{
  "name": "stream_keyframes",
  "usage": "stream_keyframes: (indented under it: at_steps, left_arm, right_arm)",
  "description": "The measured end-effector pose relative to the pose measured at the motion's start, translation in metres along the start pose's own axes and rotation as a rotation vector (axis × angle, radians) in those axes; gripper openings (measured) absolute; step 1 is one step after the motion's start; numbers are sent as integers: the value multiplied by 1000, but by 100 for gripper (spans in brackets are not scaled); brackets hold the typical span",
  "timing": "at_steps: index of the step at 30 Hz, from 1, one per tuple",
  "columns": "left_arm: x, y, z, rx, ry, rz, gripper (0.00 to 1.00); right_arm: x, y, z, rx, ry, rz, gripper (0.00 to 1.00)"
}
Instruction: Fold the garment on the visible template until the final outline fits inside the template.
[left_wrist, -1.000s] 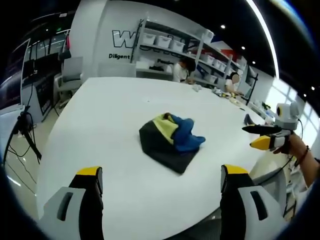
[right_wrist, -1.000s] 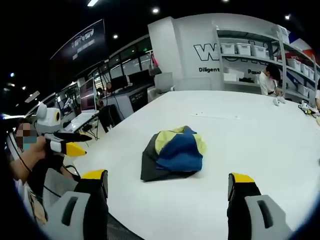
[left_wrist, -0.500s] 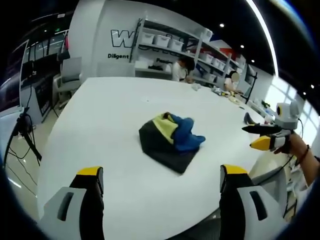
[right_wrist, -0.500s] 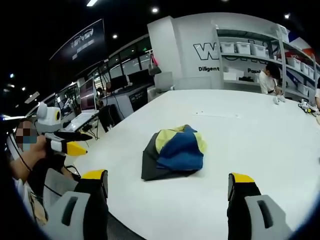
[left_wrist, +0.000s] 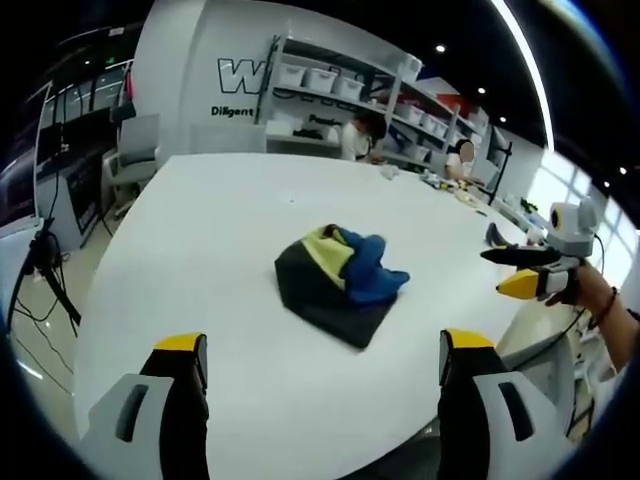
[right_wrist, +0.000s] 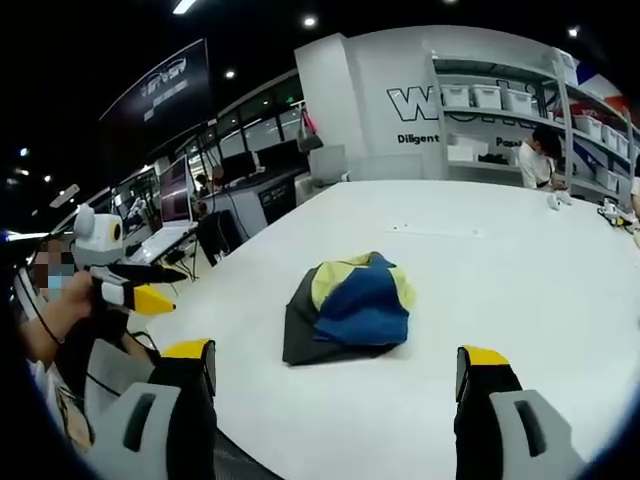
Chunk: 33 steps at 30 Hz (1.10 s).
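A crumpled garment in black, yellow and blue (left_wrist: 338, 284) (right_wrist: 350, 305) lies bunched in a heap on the large white table (left_wrist: 220, 230) (right_wrist: 520, 260). My left gripper (left_wrist: 318, 375) hovers at the table's near edge, open, well short of the garment. My right gripper (right_wrist: 335, 385) is also open and empty, a good distance from the heap. The right gripper (left_wrist: 520, 272) appears at the right of the left gripper view, held in a hand beyond the table's edge. At the left of the right gripper view the left gripper (right_wrist: 135, 285) is held off the table.
Shelving with white bins (left_wrist: 330, 85) (right_wrist: 500, 100) lines the far wall, and people (left_wrist: 362, 138) work at the table's far end. A chair (left_wrist: 135, 150) and a tripod (left_wrist: 45, 265) stand left of the table; monitors (right_wrist: 175, 190) sit beyond it.
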<state>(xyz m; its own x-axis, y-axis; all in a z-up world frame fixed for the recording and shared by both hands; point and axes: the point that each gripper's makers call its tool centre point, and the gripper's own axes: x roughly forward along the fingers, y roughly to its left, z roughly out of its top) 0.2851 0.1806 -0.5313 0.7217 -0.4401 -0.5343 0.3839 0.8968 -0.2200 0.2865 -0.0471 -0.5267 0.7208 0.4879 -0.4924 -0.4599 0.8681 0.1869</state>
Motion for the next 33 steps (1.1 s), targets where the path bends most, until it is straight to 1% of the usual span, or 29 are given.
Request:
stream_keyframes:
  at_steps: [9, 12, 15, 21, 24, 28, 33]
  left_arm:
    - [3, 5, 0, -4, 3, 7, 92]
    - [5, 6, 1, 1, 4, 1, 90]
    - [8, 8, -1, -5, 13, 0, 90]
    - [14, 7, -3, 2, 25, -1, 89]
    - [18, 7, -4, 8, 34, -4, 88]
    - [24, 8, -4, 13, 46, -4, 88]
    - [37, 8, -6, 24, 70, -17, 85]
  right_arm:
    - [5, -2, 2, -8, 6, 0, 99]
    - [7, -4, 3, -31, 11, -8, 99]
    - [10, -6, 6, -32, 8, -7, 99]
    - [17, -9, 11, -43, -14, -7, 95]
    - [23, -9, 11, -29, -16, 6, 95]
    - [29, -10, 8, -40, -5, 8, 94]
    - [39, -10, 10, -30, -23, 32, 96]
